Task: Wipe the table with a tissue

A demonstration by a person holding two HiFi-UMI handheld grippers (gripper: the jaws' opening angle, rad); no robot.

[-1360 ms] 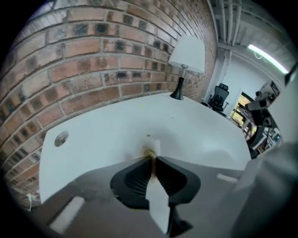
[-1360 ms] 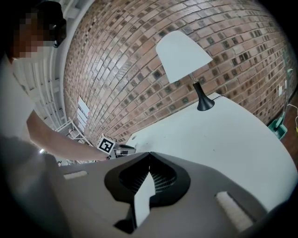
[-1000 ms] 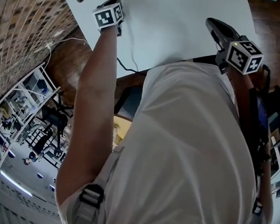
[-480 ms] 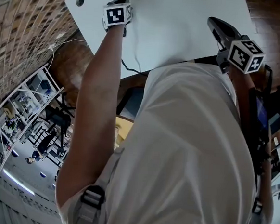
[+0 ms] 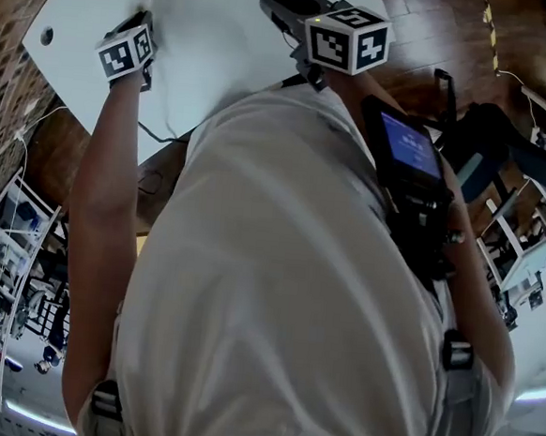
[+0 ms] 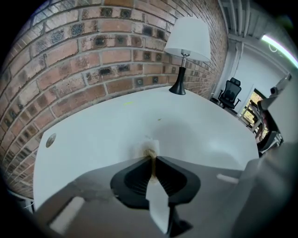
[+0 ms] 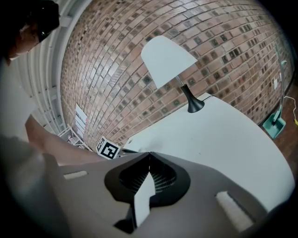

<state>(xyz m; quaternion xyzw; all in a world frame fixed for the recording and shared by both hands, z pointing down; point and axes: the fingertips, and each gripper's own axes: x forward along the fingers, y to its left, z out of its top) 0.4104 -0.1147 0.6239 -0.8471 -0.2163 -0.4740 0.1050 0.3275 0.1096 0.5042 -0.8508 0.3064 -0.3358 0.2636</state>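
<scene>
- The left gripper (image 6: 152, 157) has its jaws clamped on a tissue (image 6: 151, 147). A small white wad pokes out past the tips, with a brownish stain right where it is pinched.
- The wad sits down on the white table (image 6: 93, 135), roughly mid-surface, well apart from the lamp (image 6: 186, 42) at the far edge by the brick wall.
- The right gripper (image 7: 149, 153) has its jaws together with nothing between them, and it hangs over the near side of the table.
- Handling, as a judgement: the tissue is light, soft and thin. It will crumple rather than push back, so the pressure comes from the jaw tips behind it.
- It looks easy to tear or shed if it is dragged hard, or if the stained part is damp.
- The hold is best kept on the bunched middle, as now, with enough tissue left ahead of the tips that paper, not plastic, meets the table.
- A speck (image 6: 159, 119) lies further out on the table and probably needs only a light pass.
</scene>
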